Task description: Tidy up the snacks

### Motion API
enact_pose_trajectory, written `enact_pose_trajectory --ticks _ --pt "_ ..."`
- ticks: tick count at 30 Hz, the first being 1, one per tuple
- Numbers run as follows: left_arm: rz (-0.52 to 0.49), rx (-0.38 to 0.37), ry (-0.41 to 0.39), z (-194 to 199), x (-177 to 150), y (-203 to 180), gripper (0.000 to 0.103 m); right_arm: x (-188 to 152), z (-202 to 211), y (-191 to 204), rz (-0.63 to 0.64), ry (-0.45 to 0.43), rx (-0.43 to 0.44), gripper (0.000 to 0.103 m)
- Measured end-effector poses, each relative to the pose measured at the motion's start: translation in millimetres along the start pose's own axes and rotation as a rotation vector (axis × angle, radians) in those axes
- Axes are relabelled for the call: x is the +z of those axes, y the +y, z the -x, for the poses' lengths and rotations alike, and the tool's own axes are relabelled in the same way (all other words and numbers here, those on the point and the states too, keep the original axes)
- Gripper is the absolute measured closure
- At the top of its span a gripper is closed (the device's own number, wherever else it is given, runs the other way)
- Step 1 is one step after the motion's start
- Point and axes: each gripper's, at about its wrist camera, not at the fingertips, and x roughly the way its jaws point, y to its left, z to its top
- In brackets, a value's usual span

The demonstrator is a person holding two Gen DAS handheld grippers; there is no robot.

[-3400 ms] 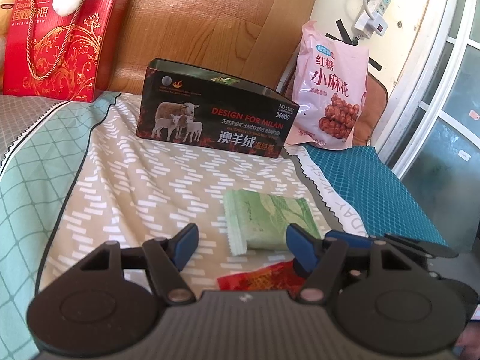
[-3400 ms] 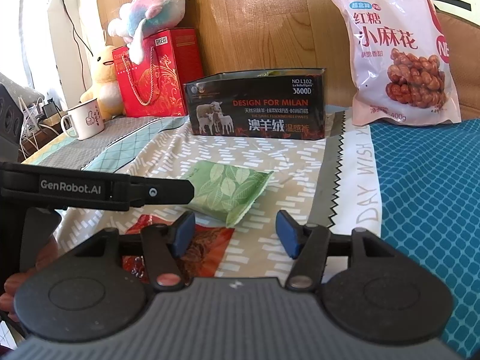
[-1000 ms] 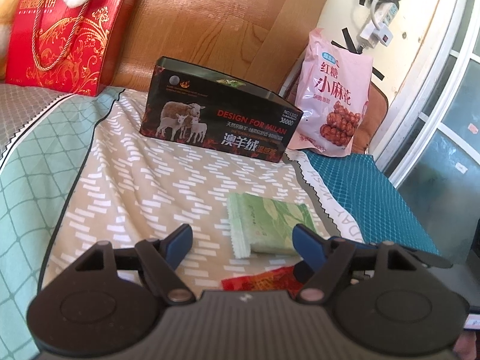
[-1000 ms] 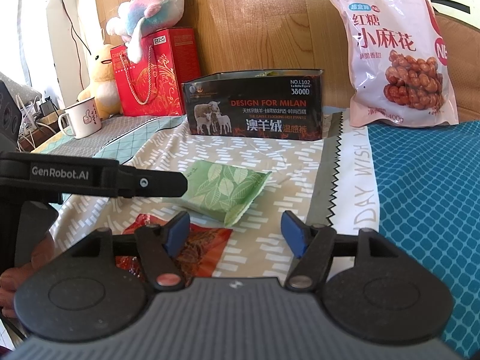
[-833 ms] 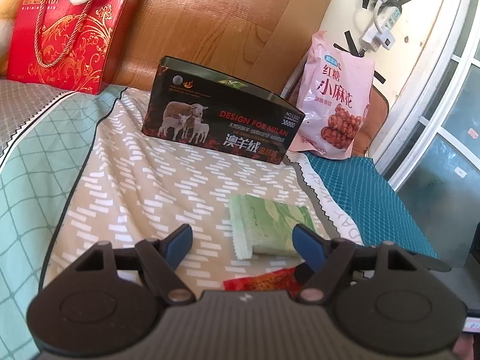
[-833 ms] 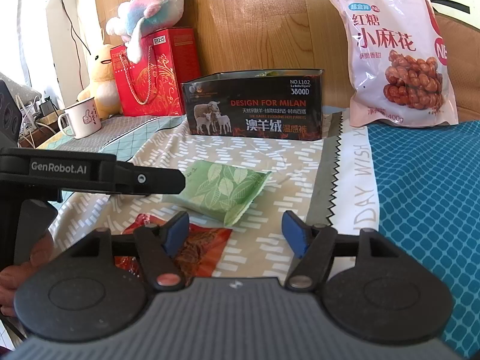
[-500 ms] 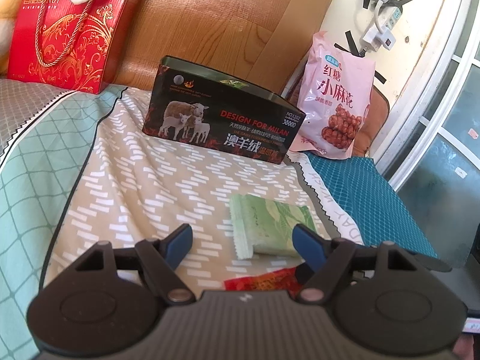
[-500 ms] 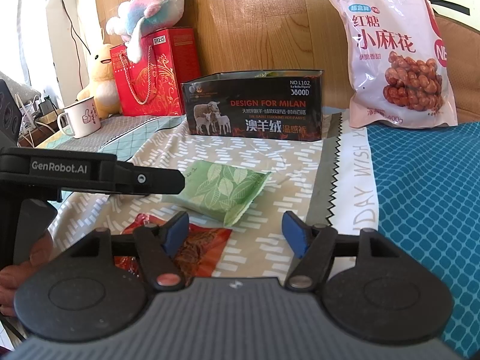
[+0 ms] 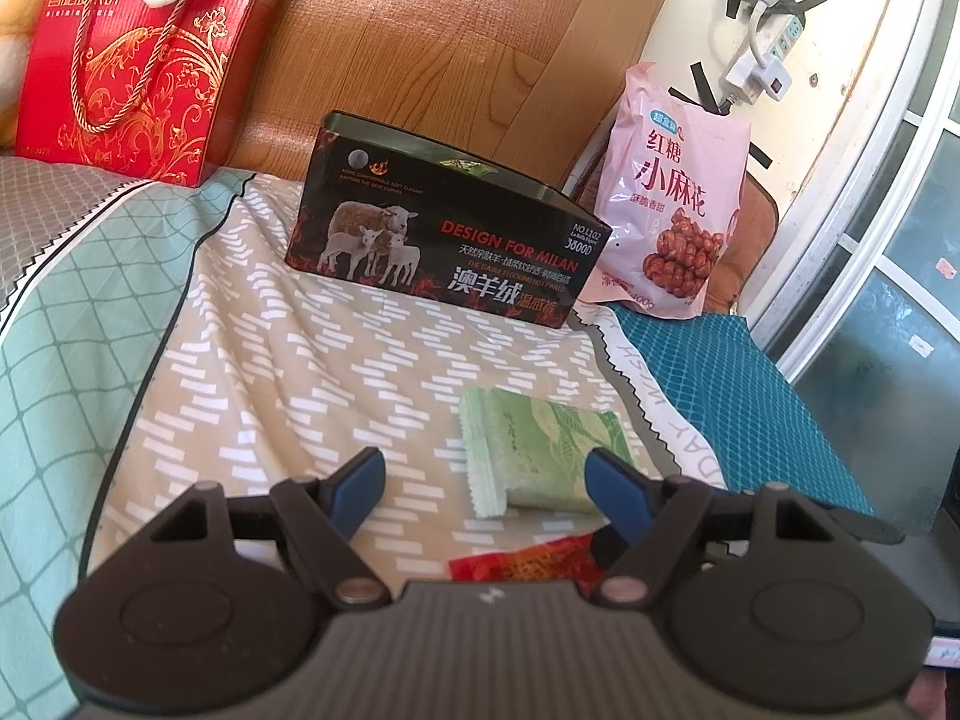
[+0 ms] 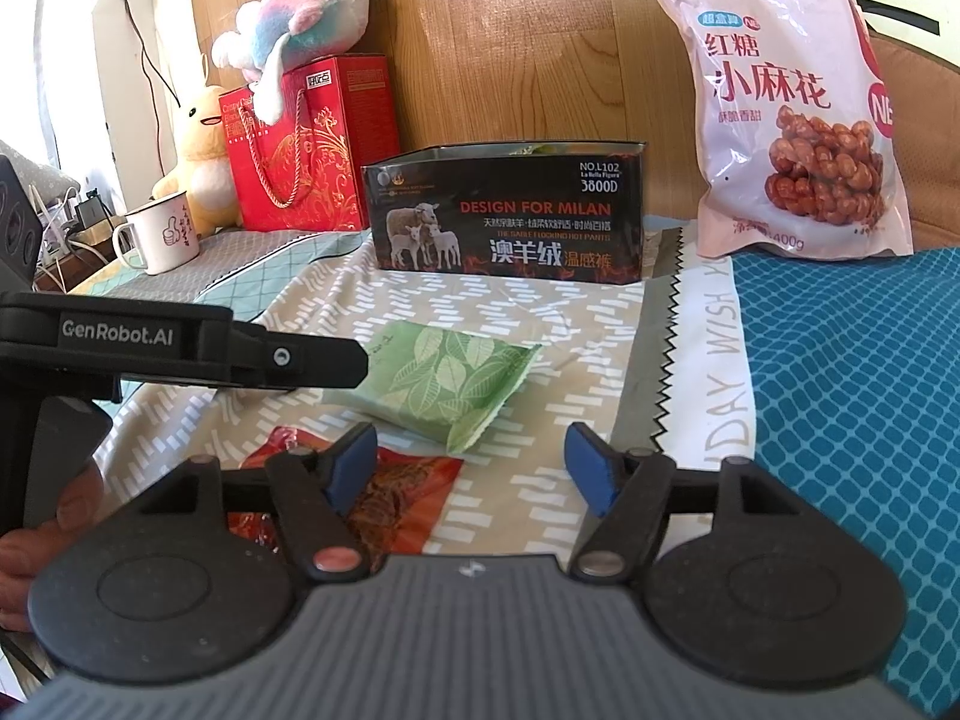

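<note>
From the left wrist, the left gripper (image 9: 486,483) points forward and slightly down over the patterned cloth (image 9: 288,372), its blue-padded jaws standing apart with nothing between them. One green packet (image 9: 540,450) printed with leaves lies flat just beyond the right pad, and one red packet (image 9: 528,561) lies nearer, partly hidden by the gripper body. Farther off stands one open black box (image 9: 438,252) with three sheep pictured and the words "DESIGN FOR MILAN", "NO.L102" and "3800D". To its right one pink bag (image 9: 675,204) leans on the wall, marked "400g". At far left stands one red gift box (image 9: 126,60) reading "Crispy Cashew Biscuit". From the right wrist, the right gripper (image 10: 471,468) is also aimed slightly downward, its jaws apart and empty, the red packet (image 10: 390,492) under its left pad and the green packet (image 10: 450,378) just beyond. The left gripper reaches in from the left, labelled "GenRobot.AI", with a hand (image 10: 42,540) on its handle. Farther left are one white mug (image 10: 159,234) and two plush toys (image 10: 300,18). The cloth's border reads "DAY WISH".
</note>
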Motion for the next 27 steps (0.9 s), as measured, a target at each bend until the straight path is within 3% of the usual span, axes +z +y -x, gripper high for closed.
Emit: enact_pose_trajectory --ticks 17,27 --pt "0.000 -0.001 0.001 -0.4 0.1 0.3 0.026 0.1 -0.1 -0.7 0.002 0.001 -0.001 0.031" --pt "0.031 -0.034 0.010 -0.5 1.3 3.7 0.020 0.1 -1.6 -0.9 -0.007 0.009 0.005 0.030"
